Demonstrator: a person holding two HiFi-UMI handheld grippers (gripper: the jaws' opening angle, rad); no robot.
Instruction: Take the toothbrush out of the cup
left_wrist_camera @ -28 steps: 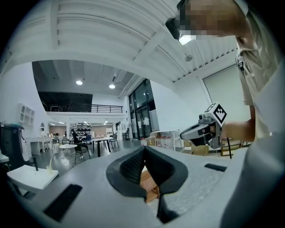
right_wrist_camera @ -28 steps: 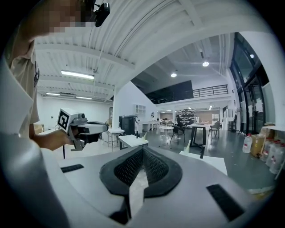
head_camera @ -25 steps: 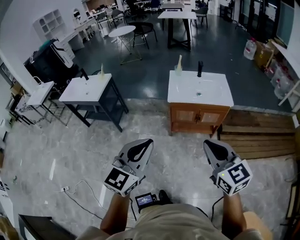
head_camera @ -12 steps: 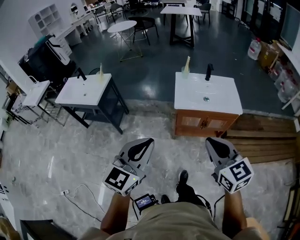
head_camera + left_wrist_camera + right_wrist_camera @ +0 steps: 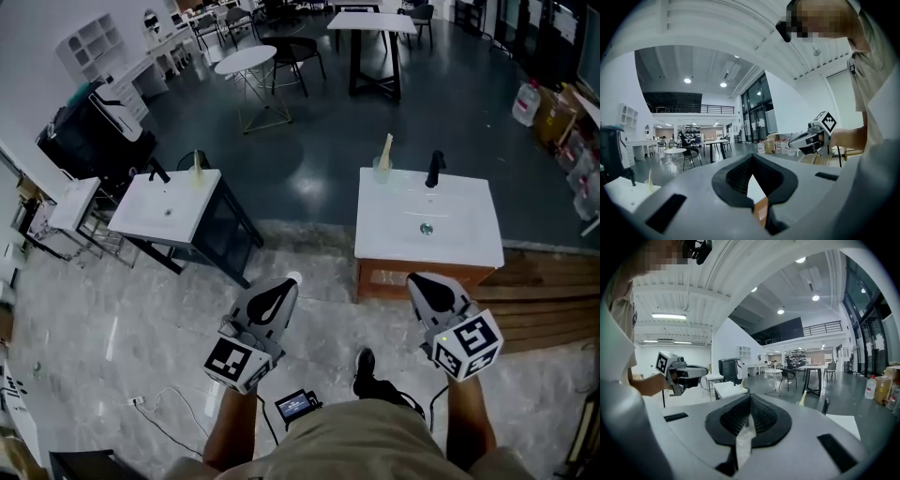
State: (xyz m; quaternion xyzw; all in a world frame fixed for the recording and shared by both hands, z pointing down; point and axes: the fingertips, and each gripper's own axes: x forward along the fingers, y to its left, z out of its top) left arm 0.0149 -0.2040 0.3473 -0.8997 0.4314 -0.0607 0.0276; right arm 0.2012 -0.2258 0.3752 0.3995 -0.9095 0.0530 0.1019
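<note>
A pale toothbrush (image 5: 387,149) stands upright in a clear cup (image 5: 381,172) at the back left corner of the white washbasin (image 5: 459,246) on a wooden cabinet. In the right gripper view the toothbrush (image 5: 802,398) shows just beyond the jaws. My left gripper (image 5: 282,292) and right gripper (image 5: 425,286) are held side by side over the floor, short of the cabinet's front, both shut and empty. The left gripper (image 5: 751,159) looks past the cabinet, and the right gripper (image 5: 749,400) faces the basin.
A black tap (image 5: 432,169) stands beside the cup. A second white basin table (image 5: 150,211) with its own cup and brush (image 5: 196,164) stands to the left. Wooden planks (image 5: 548,305) lie right of the cabinet. Tables and chairs (image 5: 373,47) fill the room behind.
Both grippers and the person have moved forward towards the wooden cabinet; the basin and cup now sit lower and nearer in the head view. Both pairs of jaws stayed shut.
</note>
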